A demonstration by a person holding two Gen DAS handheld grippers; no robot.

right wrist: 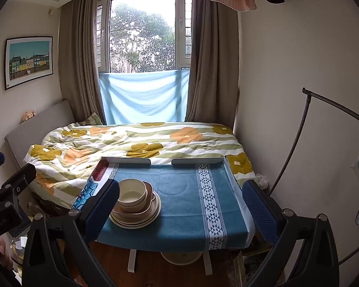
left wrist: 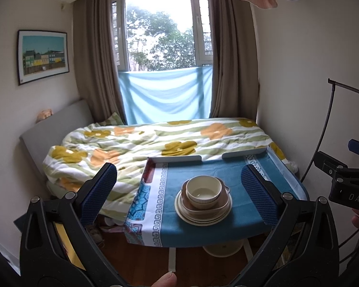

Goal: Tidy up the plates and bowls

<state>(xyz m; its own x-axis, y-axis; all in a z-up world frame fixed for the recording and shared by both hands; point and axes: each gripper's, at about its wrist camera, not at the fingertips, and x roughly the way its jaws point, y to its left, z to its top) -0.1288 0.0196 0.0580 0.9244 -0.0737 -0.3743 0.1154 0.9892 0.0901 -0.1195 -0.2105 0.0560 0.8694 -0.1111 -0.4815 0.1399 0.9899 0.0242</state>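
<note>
On the blue tablecloth (left wrist: 203, 172), stacked dishes (left wrist: 203, 199) beyond both gaping tools (left wrist: 179, 193).

Daylight enters through the window (left wrist: 160, 31), which is overexposed at its top; the room is evenly and softly lit. Shadows under the table (right wrist: 174, 205) are faint. Fisheye distortion bends the walls and curtains (left wrist: 93, 55), with dark vignetted corners. Focus is sharp throughout.

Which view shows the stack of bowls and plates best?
The left wrist view: the stack of bowls and plates sits centred and unobstructed between the open fingers. In the right wrist view, the right gripper's left finger covers the stack's left edge.
</note>
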